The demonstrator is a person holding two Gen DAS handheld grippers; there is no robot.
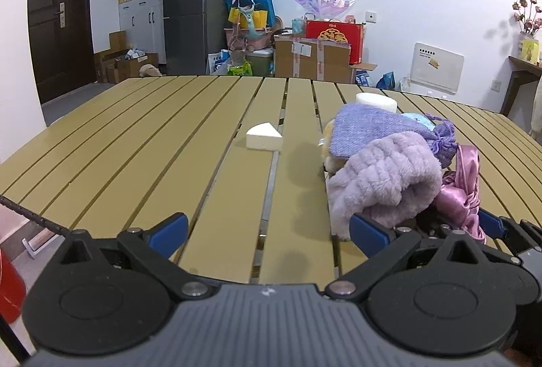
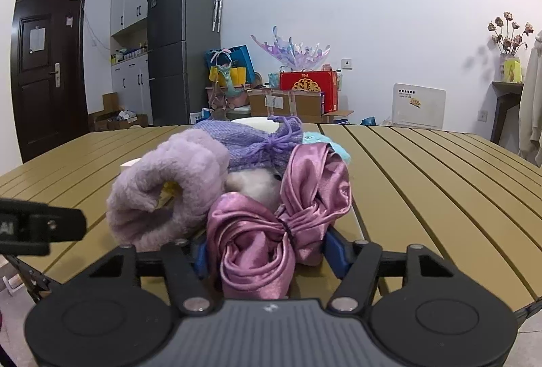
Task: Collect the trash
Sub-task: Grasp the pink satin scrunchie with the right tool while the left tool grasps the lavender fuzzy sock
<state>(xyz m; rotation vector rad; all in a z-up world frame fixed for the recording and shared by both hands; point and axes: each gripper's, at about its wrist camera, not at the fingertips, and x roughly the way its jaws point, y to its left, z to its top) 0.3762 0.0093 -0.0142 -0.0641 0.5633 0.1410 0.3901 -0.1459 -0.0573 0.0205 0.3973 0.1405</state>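
Note:
A pile of soft items lies on the slatted tan table [image 1: 135,146]. It holds a fluffy lilac band [image 2: 169,184], a purple knit pouch [image 2: 257,143], a pink satin bow [image 2: 271,238] and a teal scrap [image 2: 338,150]. My right gripper [image 2: 267,253] is shut on the satin bow, its blue pads pressing both sides. One of its fingers [image 1: 491,226] shows in the left wrist view beside the satin bow [image 1: 464,194]. My left gripper [image 1: 269,233] is open with bare table between its fingers, just left of the lilac band [image 1: 382,184]. A white wedge [image 1: 264,138] lies alone further out.
A white round block [image 1: 376,101] stands behind the pile. A red bin [image 1: 10,289] sits on the floor at the table's left edge. Boxes, bags and a grey fridge [image 2: 183,45] line the far wall. Part of my left gripper's body [image 2: 40,228] juts in from the left.

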